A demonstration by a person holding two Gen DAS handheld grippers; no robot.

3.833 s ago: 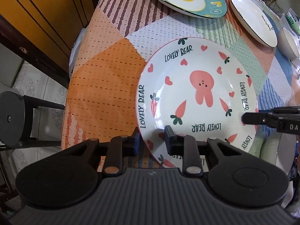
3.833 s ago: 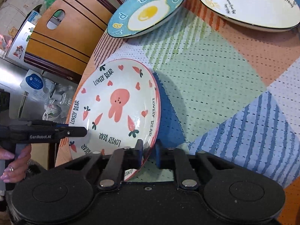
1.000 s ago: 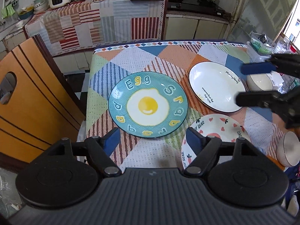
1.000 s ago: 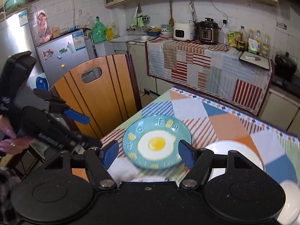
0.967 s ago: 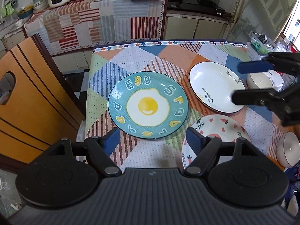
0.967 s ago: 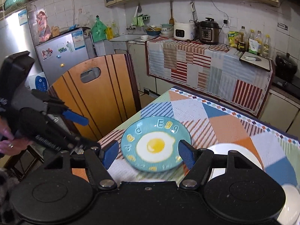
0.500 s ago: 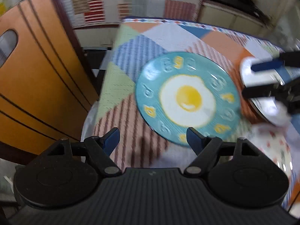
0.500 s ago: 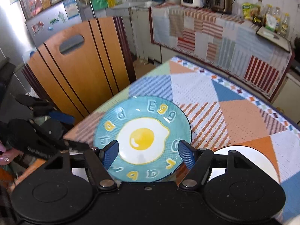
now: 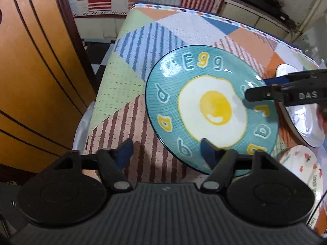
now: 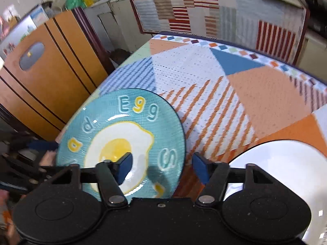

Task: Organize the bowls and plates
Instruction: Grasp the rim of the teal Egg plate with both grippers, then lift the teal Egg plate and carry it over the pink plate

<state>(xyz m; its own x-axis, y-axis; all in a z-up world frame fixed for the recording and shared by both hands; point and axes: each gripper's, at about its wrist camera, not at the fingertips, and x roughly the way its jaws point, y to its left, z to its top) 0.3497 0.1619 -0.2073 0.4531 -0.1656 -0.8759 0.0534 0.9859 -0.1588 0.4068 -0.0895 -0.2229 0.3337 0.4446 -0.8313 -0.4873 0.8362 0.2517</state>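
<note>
Both grippers point steeply down over the table (image 9: 130, 65). The left gripper (image 9: 166, 155) is closing, its near rim of the teal plate (image 9: 169, 94) between the fingers, untouched. The right gripper (image 10: 161, 167) is closing across the opposite rim. The plate reads "Egg". Only the left view shows "DAS" on the right gripper and the heart-patterned plate (image 9: 302, 163).

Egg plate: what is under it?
The egg plate lies flat on the patchwork tablecloth; striped and plain patches show around its rim. Whatever is directly beneath is covered by the plate.
</note>
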